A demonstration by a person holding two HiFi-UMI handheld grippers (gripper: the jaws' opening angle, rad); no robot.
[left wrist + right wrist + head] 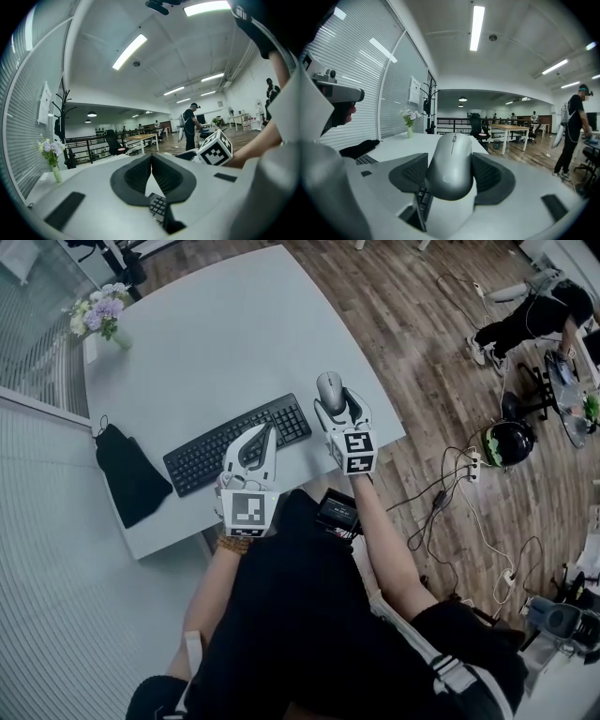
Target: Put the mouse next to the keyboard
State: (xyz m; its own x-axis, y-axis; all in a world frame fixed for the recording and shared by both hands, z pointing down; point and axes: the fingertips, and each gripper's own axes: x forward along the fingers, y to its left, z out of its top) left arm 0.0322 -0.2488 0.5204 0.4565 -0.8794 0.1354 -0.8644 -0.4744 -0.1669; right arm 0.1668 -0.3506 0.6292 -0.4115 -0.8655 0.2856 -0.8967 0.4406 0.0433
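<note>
A silver-grey mouse (329,385) is just right of the black keyboard (216,454), near the right edge of the white table (216,343). My right gripper (336,401) is shut on the mouse, and in the right gripper view the mouse (451,161) fills the gap between the two dark pads (410,176). Whether the mouse rests on the table or hangs just above it is not clear. My left gripper (269,430) is over the keyboard's front edge, its jaws shut with nothing between them. In the left gripper view the left gripper (151,157) shows keyboard keys (158,206) below its tips.
A black pouch (131,474) lies at the table's left edge and a vase of flowers (101,320) stands at the far left corner. Right of the table is wooden floor with cables (450,493), a helmet (506,442) and a person (530,315).
</note>
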